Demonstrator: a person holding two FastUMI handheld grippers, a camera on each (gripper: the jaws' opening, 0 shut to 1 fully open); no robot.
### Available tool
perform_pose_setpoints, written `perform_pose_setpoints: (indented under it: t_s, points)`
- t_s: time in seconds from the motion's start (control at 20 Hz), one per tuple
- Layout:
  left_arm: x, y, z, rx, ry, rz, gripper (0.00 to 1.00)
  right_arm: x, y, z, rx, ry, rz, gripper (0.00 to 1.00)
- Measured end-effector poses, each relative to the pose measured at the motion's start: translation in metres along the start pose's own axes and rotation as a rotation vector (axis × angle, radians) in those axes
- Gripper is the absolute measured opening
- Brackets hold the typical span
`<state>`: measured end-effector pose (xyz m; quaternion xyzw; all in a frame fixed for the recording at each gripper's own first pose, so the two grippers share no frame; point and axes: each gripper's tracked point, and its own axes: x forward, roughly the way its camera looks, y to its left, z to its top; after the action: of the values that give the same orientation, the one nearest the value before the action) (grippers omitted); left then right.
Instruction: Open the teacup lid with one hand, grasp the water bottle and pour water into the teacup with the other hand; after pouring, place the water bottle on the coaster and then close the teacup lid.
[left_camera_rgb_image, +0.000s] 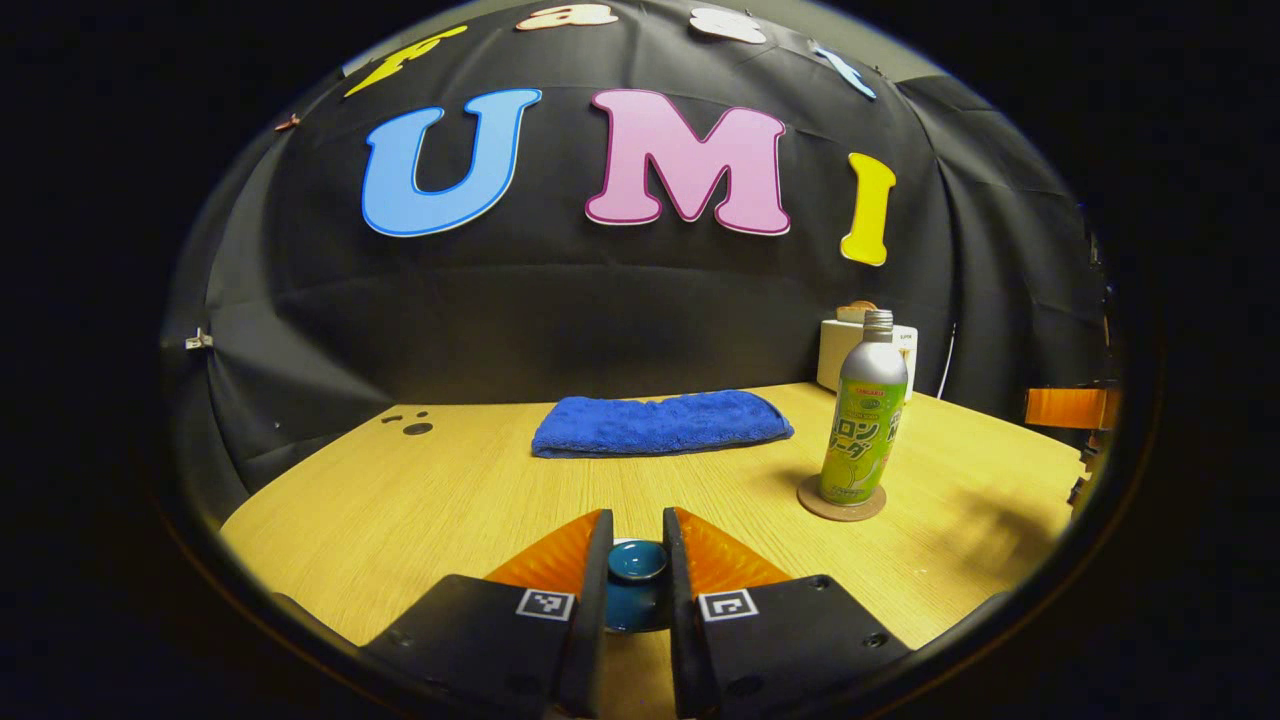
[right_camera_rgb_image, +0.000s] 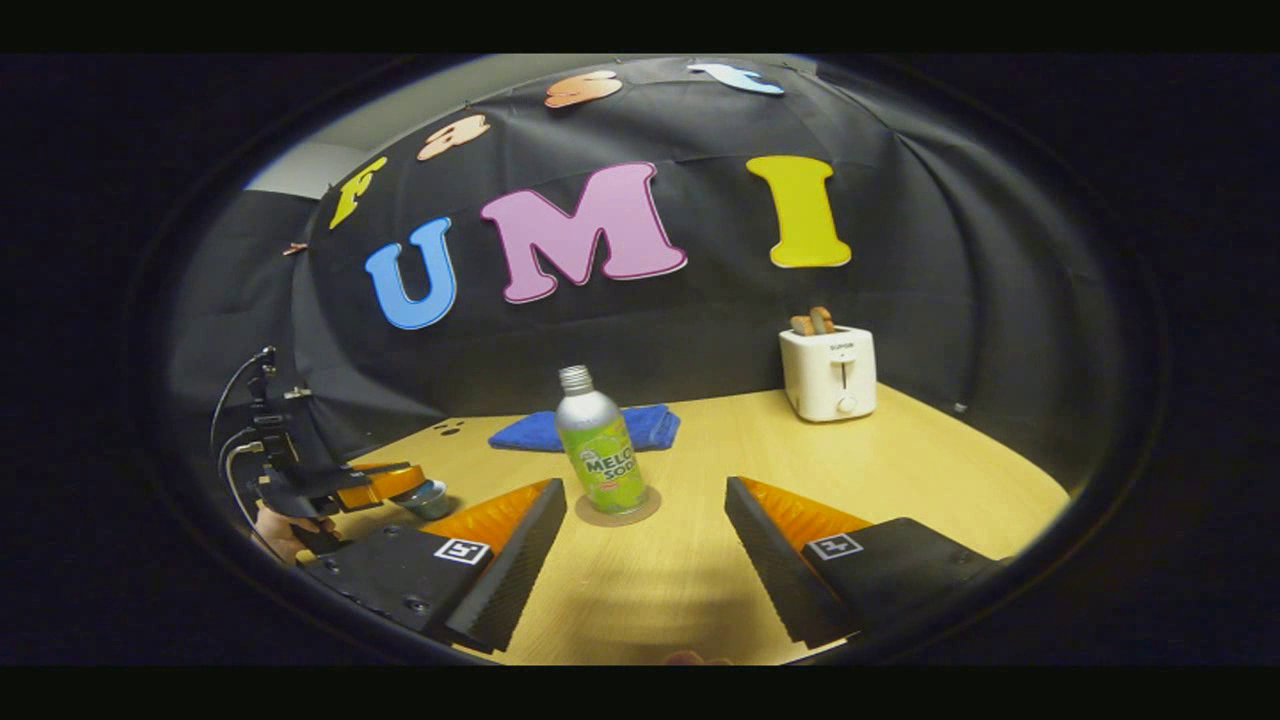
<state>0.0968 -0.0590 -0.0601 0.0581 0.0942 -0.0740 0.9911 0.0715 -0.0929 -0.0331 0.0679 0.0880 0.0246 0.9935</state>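
On the wooden counter (left_camera_rgb_image: 420, 520), the water bottle (left_camera_rgb_image: 864, 420) stands upright on its round coaster (left_camera_rgb_image: 842, 503), just in front of a folded blue towel (left_camera_rgb_image: 660, 422) and a white toaster (right_camera_rgb_image: 828, 372). The left gripper (left_camera_rgb_image: 637, 560) is clenched narrowly around the blue teacup lid (left_camera_rgb_image: 637, 562). The right gripper (right_camera_rgb_image: 645, 520) is spread wide and released, short of the bottle.

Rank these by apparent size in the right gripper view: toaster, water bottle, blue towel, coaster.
1. water bottle
2. toaster, similar, though farther back, so unsure
3. blue towel, partly hidden behind the bottle
4. coaster
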Motion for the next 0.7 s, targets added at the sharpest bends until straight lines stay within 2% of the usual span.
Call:
perform_pose_setpoints:
  t_s: [0.1, 0.15, 0.25, 0.7]
  points:
    - [0.003, 0.002, -0.006, 0.03, 0.03, 0.015, 0.34, 0.003, 0.004, -0.007, -0.022, 0.016, 0.006, 0.99]
    - [0.005, 0.002, -0.008, 0.036, 0.04, 0.019, 0.31, 0.004, 0.005, -0.009, -0.04, 0.021, 0.001, 0.99]
    - [0.008, 0.0, -0.011, 0.027, 0.048, 0.01, 0.31, 0.007, 0.004, -0.013, -0.061, 0.017, -0.012, 0.99]
    - [0.014, 0.007, -0.016, 0.039, 0.058, 0.045, 0.33, 0.012, 0.023, -0.037, -0.039, 0.067, 0.037, 0.99]
